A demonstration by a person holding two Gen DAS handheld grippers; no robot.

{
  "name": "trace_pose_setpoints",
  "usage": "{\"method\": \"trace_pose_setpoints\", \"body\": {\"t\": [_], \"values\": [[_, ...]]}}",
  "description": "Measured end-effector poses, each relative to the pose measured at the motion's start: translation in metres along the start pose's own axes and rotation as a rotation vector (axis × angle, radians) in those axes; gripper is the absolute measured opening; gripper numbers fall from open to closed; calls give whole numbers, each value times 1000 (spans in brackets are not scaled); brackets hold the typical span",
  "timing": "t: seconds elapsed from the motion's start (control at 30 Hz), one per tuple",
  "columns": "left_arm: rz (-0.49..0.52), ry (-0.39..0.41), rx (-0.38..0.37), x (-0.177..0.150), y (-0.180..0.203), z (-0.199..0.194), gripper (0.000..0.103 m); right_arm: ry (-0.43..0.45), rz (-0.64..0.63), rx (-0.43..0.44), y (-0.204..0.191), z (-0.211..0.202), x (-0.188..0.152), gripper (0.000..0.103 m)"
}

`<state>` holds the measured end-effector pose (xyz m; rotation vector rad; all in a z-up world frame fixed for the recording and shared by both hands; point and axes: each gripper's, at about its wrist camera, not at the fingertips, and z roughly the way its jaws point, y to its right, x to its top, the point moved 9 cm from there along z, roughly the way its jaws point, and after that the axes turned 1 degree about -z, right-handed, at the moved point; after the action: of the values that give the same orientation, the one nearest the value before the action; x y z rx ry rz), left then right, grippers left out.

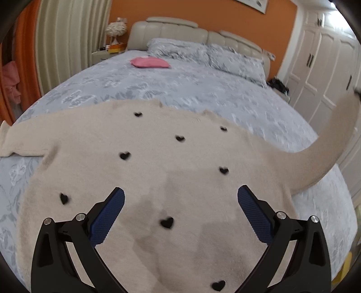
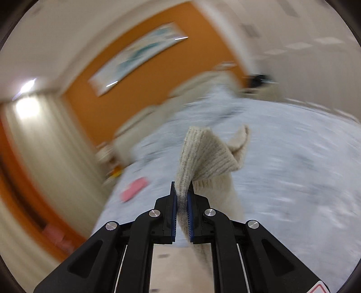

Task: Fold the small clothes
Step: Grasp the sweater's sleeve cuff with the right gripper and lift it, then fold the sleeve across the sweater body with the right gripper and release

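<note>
A bed (image 1: 203, 90) with a grey leaf-patterned cover is filling most of the left wrist view, and its padded cream headboard (image 1: 191, 31) is standing against an orange wall (image 1: 203, 13). White wardrobe doors (image 1: 320, 74) are running along the right side, and pale curtains (image 1: 65, 40) are hanging at the left. Two grey pillows (image 1: 207, 56) are lying at the head of the bed.

The cream sweater (image 1: 158, 169), dotted with small black hearts (image 1: 124, 155), is lying spread flat on the near part of the cover, with its body taking up the centre of the view. One sleeve (image 1: 24, 144) is lying flat out to the left. The other sleeve (image 1: 334, 144) is rising off the bed toward the right edge of the frame.

The left gripper (image 1: 180, 200) is hovering over the sweater body with its blue-padded jaws standing wide apart and nothing between them; whether the fingertips are touching the fabric cannot be told.

The right gripper (image 2: 182, 198) is clenched on the ribbed cuff (image 2: 203, 155) of the lifted sleeve, with the knit pinched between the blue pads (image 2: 173, 214) and folding over above them. The background of that view is heavily blurred.

A small pink item (image 1: 150, 62) is lying on the cover near the pillows, well apart from the sweater.
</note>
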<state>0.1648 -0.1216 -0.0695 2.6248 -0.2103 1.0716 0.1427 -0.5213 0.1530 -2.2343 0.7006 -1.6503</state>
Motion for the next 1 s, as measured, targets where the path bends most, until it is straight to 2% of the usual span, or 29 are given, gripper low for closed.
{"method": "trace_pose_setpoints", "body": {"t": [0.07,0.13,0.2,0.3,0.4,0.47,0.53,0.57,0.6,0.63,0.67,0.73,0.77,0.83,0.93,1.0], "values": [[-35,18,-10,8,-12,-6,98,-65,-94,103,-85,33,-21,8],[-77,31,-17,14,-25,-11,98,-133,-153,168,-143,64,-51,9],[-119,44,-18,19,-41,-15,98,-230,-209,225,-200,103,-98,9],[-184,45,-13,26,-66,-15,98,-403,-315,254,-254,155,-194,14],[-249,42,-6,30,-90,-11,98,-588,-420,214,-265,195,-290,19],[-269,36,4,33,-106,-7,98,-694,-423,181,-255,204,-335,19],[-278,33,15,35,-116,-4,98,-674,-390,179,-246,190,-335,21],[-287,29,16,37,-122,-1,98,-632,-357,166,-234,179,-326,36],[-295,22,13,38,-126,1,98,-586,-334,125,-213,168,-309,57],[-302,18,8,38,-128,3,98,-533,-315,65,-192,158,-296,63],[-310,8,-4,39,-129,8,98,-463,-292,-33,-158,137,-283,67],[-316,-28,-35,36,-125,20,98,-411,-272,-174,-106,107,-273,67],[-319,-52,-49,34,-122,29,98,-401,-262,-276,-69,88,-273,67],[-333,-76,-69,34,-118,44,98,-407,-222,-379,-19,65,-281,68],[-348,-99,-102,33,-111,66,98,-458,-89,-393,28,57,-304,68],[-291,-102,-41,37,-108,83,98,-496,-57,-350,33,68,-311,68]]}}
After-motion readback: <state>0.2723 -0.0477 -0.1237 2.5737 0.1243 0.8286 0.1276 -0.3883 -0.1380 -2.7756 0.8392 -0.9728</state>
